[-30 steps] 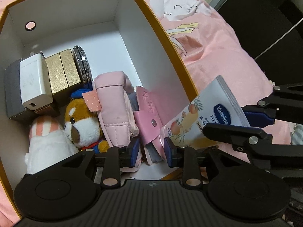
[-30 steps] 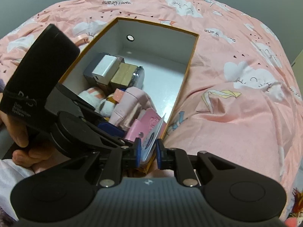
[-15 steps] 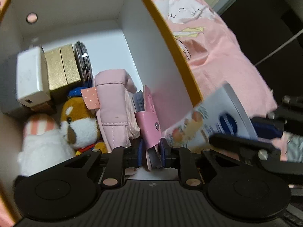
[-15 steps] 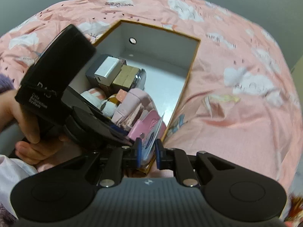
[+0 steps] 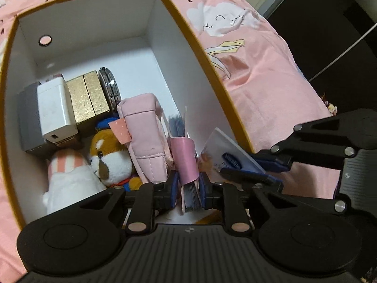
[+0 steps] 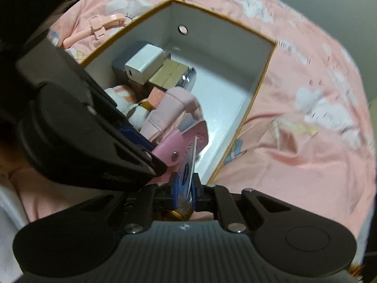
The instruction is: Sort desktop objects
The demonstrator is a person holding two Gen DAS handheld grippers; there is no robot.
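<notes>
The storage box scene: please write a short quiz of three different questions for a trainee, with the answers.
1. True or false: the left gripper is shut on the pink card holder.
2. What does the right gripper hold? A) plush dog B) hand cream tube C) white charger
3. Fill in: the gold box stands between the white charger and the round ____ tin.

Key: 1 true; 2 B, the hand cream tube; 3 metal, the round metal tin.
</notes>
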